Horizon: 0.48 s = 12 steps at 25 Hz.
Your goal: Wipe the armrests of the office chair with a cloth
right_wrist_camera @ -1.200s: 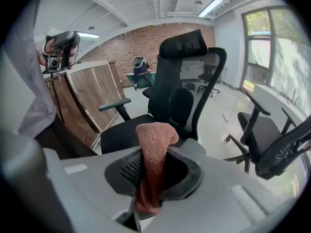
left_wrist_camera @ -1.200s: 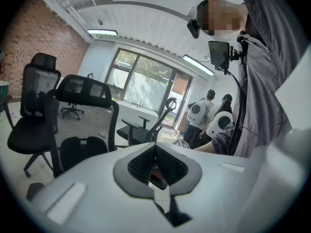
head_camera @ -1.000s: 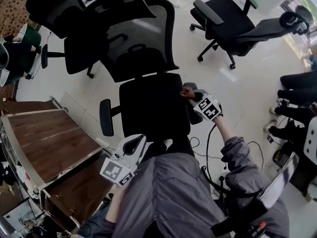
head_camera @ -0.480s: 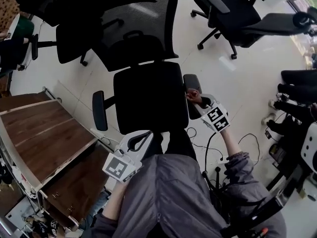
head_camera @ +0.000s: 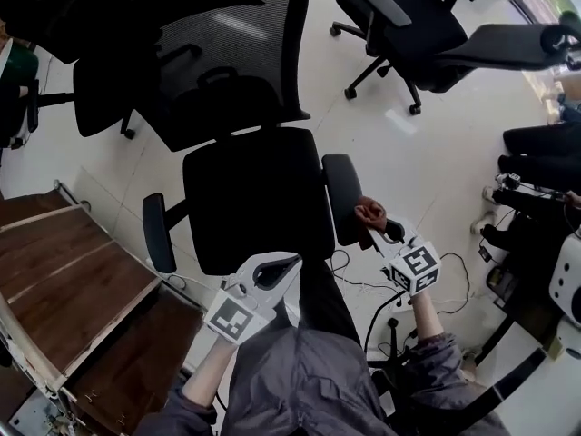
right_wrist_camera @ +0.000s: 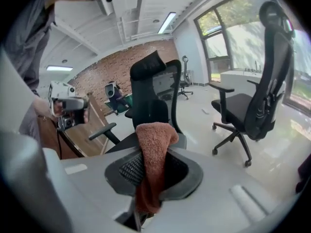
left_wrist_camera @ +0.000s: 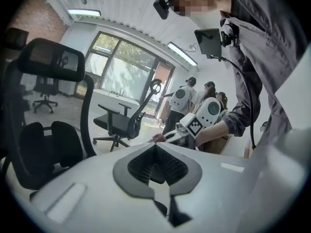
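Note:
The black mesh office chair [head_camera: 250, 193] stands in front of me, its left armrest [head_camera: 159, 232] and right armrest [head_camera: 342, 196] both in sight. My right gripper [head_camera: 374, 218] is shut on a reddish-brown cloth [head_camera: 369, 213], held at the near right edge of the right armrest; contact is unclear. In the right gripper view the cloth [right_wrist_camera: 153, 149] hangs out between the jaws. My left gripper [head_camera: 290, 264] hovers over the seat's near edge, shut with nothing in it. In the left gripper view its jaws meet at the tip [left_wrist_camera: 155, 147].
Other black office chairs stand at the back right [head_camera: 408, 25] and back left [head_camera: 54, 53]. A wooden table [head_camera: 64, 280] is at my left. Cables [head_camera: 363, 284] lie on the floor beside the chair. People's legs [head_camera: 545, 162] are at the right edge.
The right gripper has drawn the cloth along the right armrest toward me, from its far part to its near end. The left gripper has stayed near the seat's front edge.

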Each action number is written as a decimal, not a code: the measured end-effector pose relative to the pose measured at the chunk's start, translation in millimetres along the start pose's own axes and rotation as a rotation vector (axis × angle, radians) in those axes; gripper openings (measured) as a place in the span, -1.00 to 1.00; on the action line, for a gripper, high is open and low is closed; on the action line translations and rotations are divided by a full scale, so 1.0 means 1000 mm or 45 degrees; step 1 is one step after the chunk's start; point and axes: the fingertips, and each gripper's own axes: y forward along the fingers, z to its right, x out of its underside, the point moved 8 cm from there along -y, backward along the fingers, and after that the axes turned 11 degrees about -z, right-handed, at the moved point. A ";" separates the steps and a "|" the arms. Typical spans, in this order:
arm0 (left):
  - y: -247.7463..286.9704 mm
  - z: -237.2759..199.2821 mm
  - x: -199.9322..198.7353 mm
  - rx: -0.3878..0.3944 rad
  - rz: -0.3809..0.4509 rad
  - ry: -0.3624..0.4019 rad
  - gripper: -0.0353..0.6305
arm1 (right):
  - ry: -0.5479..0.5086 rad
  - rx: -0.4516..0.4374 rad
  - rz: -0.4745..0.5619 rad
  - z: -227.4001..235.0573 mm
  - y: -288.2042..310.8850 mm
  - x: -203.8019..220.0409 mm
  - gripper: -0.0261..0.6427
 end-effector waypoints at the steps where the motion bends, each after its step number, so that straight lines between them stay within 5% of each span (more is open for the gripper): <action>1: 0.006 0.000 0.003 0.015 -0.009 0.019 -0.84 | 0.033 0.006 0.022 0.012 0.004 -0.002 -0.72; 8: 0.017 -0.010 0.028 -0.008 -0.030 -0.016 -0.84 | 0.325 -0.059 0.082 0.094 0.063 0.009 -0.72; 12: 0.014 -0.013 0.042 -0.035 -0.043 -0.078 -0.84 | 0.466 -0.198 0.073 0.124 0.102 0.023 -0.73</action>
